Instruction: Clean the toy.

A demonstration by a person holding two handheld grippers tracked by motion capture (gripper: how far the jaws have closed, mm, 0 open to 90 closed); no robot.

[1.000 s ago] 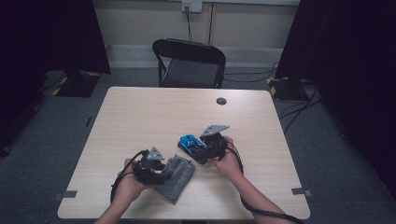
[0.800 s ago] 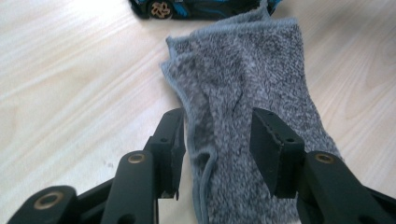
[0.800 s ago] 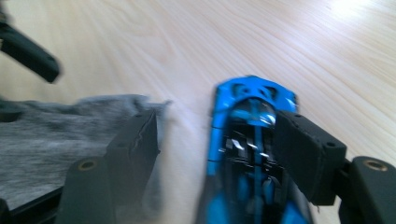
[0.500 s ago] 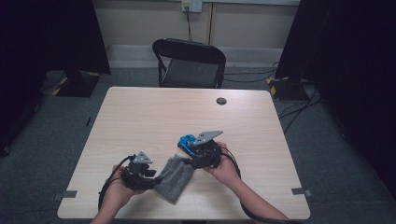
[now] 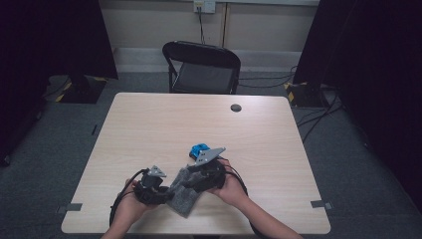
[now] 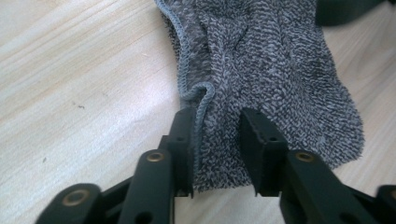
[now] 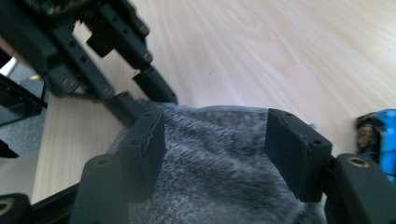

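A grey terry cloth (image 5: 183, 198) lies rumpled near the table's front edge, between my two grippers. My left gripper (image 5: 168, 194) reaches into it from the left. In the left gripper view its jaws (image 6: 217, 122) straddle the cloth's (image 6: 275, 70) hemmed edge; they have just been closing, and a gap still stands between the pads. My right gripper (image 5: 192, 181) comes in from the right. Its jaws (image 7: 215, 128) have just been opening and stand wide astride the cloth (image 7: 215, 163). The left gripper's fingers (image 7: 154, 86) sit just beyond.
A small blue object (image 5: 199, 149) rests on the table (image 5: 199, 119) right behind my right gripper, also at the frame edge (image 7: 380, 140). A small black disc (image 5: 236, 107) lies far back. A black chair (image 5: 204, 64) stands beyond the table.
My right gripper has slid left and nearer the front edge, onto the cloth. The cloth has bunched up between the two grippers. The left hand has stayed about where it was.
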